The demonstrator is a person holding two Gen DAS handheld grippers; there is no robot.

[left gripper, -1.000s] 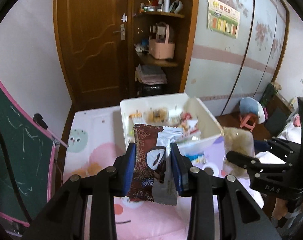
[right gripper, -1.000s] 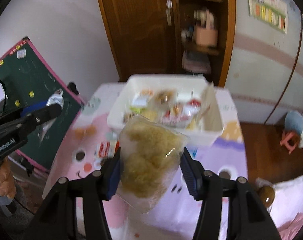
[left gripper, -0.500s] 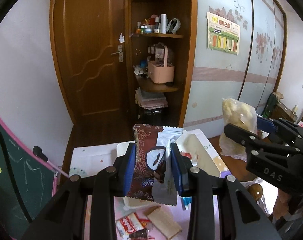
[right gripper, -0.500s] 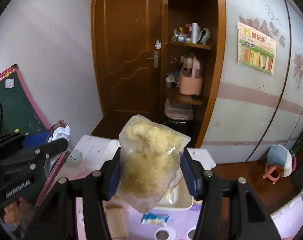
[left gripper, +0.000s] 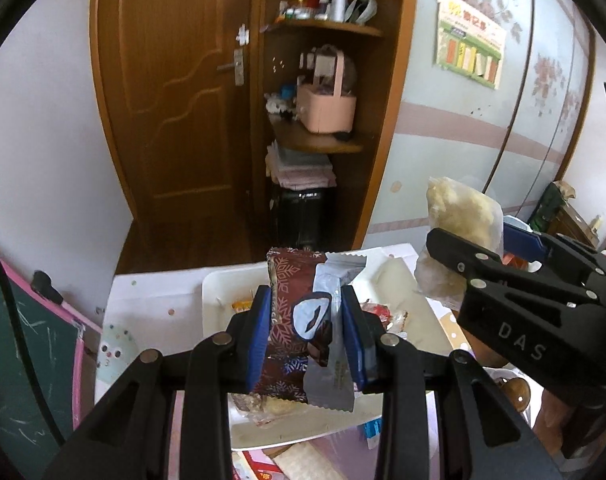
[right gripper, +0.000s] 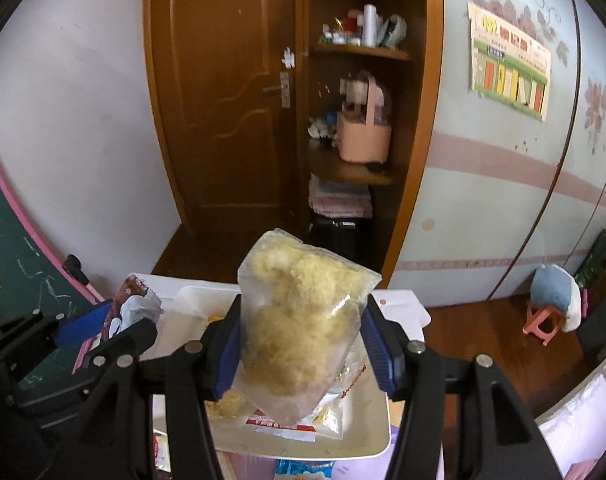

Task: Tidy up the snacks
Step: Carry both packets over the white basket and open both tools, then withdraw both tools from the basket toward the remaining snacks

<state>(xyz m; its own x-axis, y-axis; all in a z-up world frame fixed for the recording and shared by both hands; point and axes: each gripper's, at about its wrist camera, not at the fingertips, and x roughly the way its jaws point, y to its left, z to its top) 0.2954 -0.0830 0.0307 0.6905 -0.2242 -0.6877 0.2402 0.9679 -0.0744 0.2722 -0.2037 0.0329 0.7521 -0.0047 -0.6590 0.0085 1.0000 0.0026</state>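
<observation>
Claws over the bin, each gripping snacks.
Left claw [left gripper: 307, 332] pinches a brown packet [left gripper: 285, 340] and silver packet [left gripper: 333, 344] together; right claw [right gripper: 301, 350] clamps a clear bag [right gripper: 303, 320] of yellow crumbs. White bin [right gripper: 375, 436] lies just below both.

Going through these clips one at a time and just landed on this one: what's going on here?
A person is sorting snacks with a handheld gripper in each hand. The left gripper is shut on two packets at once, a dark red snack packet and a silver packet. The right gripper is clamped on a clear bag of yellow crumbly snack. Both hang above a white tray that already holds several wrapped snacks, on a pink-patterned table. Nothing has been released yet.
</observation>
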